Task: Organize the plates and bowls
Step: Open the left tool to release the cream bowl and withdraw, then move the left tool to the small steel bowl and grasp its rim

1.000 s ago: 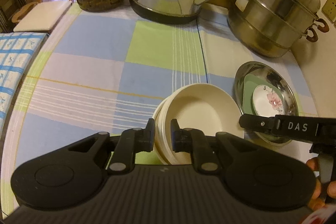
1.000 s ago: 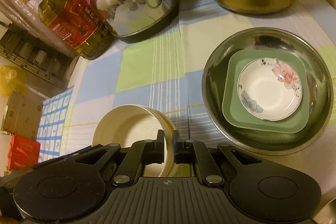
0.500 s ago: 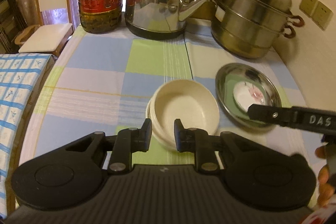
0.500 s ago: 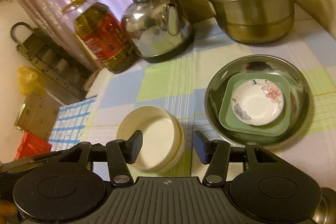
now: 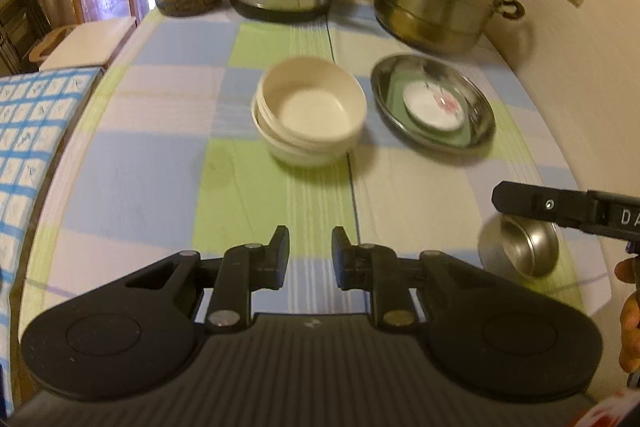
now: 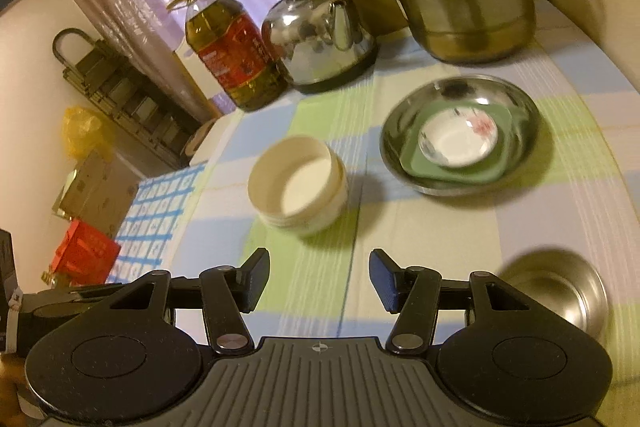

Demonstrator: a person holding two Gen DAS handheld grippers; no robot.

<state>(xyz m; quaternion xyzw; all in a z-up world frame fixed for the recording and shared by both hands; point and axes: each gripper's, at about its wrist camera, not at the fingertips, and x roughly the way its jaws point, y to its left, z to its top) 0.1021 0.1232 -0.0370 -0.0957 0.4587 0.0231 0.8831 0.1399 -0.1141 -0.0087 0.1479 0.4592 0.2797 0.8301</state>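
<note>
Both grippers hang above the checked tablecloth (image 5: 132,187), nothing between their fingers. The left gripper (image 5: 310,255) shows a narrow gap, the right gripper (image 6: 318,277) stands spread wide. The stacked cream bowls (image 5: 310,117) sit mid-table, just beside the steel basin (image 5: 482,137) holding the green plate (image 6: 500,169) and flowered dish (image 6: 458,141). A small steel bowl (image 6: 560,287) sits near the right gripper.

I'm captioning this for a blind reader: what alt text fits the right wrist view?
The right gripper, open and empty, hangs over a checked tablecloth. Beyond it sit stacked cream bowls and a steel basin holding a green plate and floral dish.
</note>
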